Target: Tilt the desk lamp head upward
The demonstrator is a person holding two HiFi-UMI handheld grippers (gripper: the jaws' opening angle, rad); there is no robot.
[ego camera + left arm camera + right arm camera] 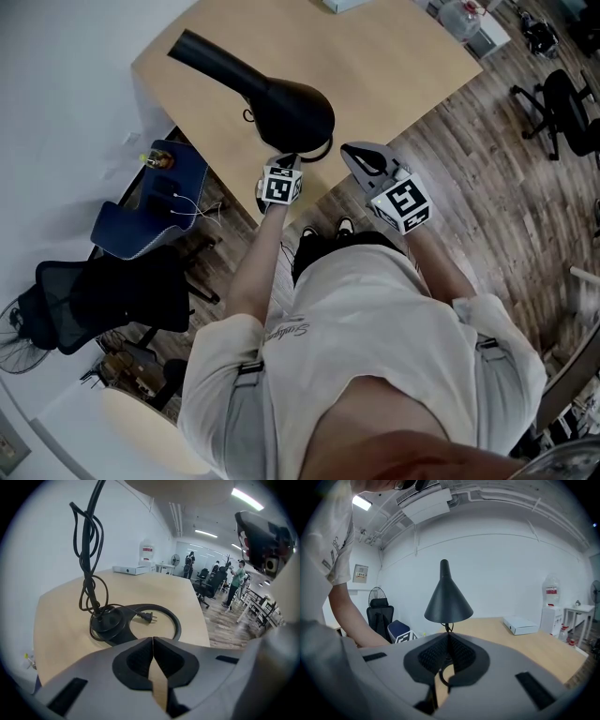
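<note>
A black desk lamp stands near the front corner of the light wood table (pixel 394 66). Its cone head (pixel 272 98) points down and hides most of the ring base (pixel 322 150). My left gripper (pixel 285 162) is low at the table edge, just in front of the base, shut and empty. From the left gripper view I see the ring base (pixel 161 616), the plug (pixel 146 617), the cord wound round the stem (pixel 87 550), and the shut gripper (pixel 153 640). My right gripper (pixel 350 151) is to the right of the lamp, apart from it. It is shut (pixel 448 637) and faces the lamp head (pixel 448 598).
A white box (pixel 520 625) lies farther back on the table. A blue chair (pixel 155 197) and a black office chair (pixel 103 300) stand left of the table, close to the white wall. More office chairs (pixel 562 108) stand on the wood floor at right.
</note>
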